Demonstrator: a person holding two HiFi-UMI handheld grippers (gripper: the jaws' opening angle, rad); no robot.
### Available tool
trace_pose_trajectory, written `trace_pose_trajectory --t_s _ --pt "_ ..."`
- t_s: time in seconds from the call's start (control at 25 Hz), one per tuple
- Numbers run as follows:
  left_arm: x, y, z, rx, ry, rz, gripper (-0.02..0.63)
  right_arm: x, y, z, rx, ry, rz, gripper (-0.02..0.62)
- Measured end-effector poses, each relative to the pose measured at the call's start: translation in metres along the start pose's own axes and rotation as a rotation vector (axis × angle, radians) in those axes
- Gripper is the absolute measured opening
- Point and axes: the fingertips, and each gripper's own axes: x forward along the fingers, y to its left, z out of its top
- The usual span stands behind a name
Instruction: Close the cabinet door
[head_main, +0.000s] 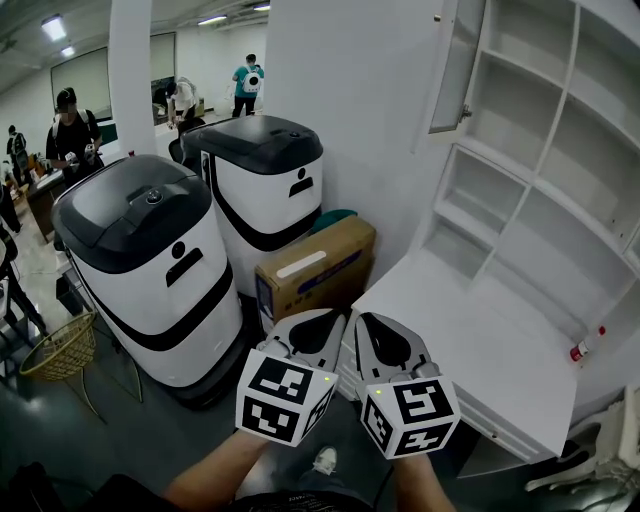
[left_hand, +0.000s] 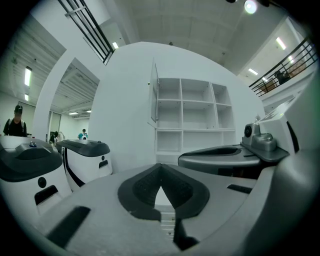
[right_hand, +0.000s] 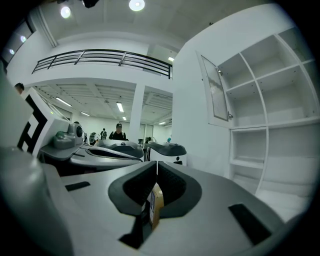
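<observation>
At ten o'clock in the head view stand two white machines (head_main: 150, 260), with a box (head_main: 318, 262) just right of them, near twelve. A wide swing of the left arm on the way up could knock either. The left tongs (head_main: 322, 330) at six o'clock are pressed together at the tips and carry nothing. The right tongs (head_main: 385, 335), just beside them, are also pressed together and empty; the brown strip seen past their pads looks to be the box beyond. Held this near each other, the two could bump on the reach.

The door (head_main: 455, 62) hangs open at one o'clock, high on the cabinet and well apart from both tongs. Closed tips on a smooth panel may skid off. A hard shove could slam the door so that it bounces back open.

The desk (head_main: 480, 340) juts out below. A small red-capped bottle (head_main: 587, 343) lies on it at three o'clock, where a low right arm might sweep it off.
</observation>
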Motion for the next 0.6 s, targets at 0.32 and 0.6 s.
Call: trace_pose_trajectory --t_s 0.32,0.6 --pt "0.069 0.019 0.014 0.005 -0.002 0.0 0.011 0.048 -0.056 0.008 0.001 -0.003 -0.005 0.021" --pt "0.125 0.024 0.024 0.011 0.009 0.003 0.011 0.08 -0.099 0.011 0.01 -0.005 0.01 0.021"
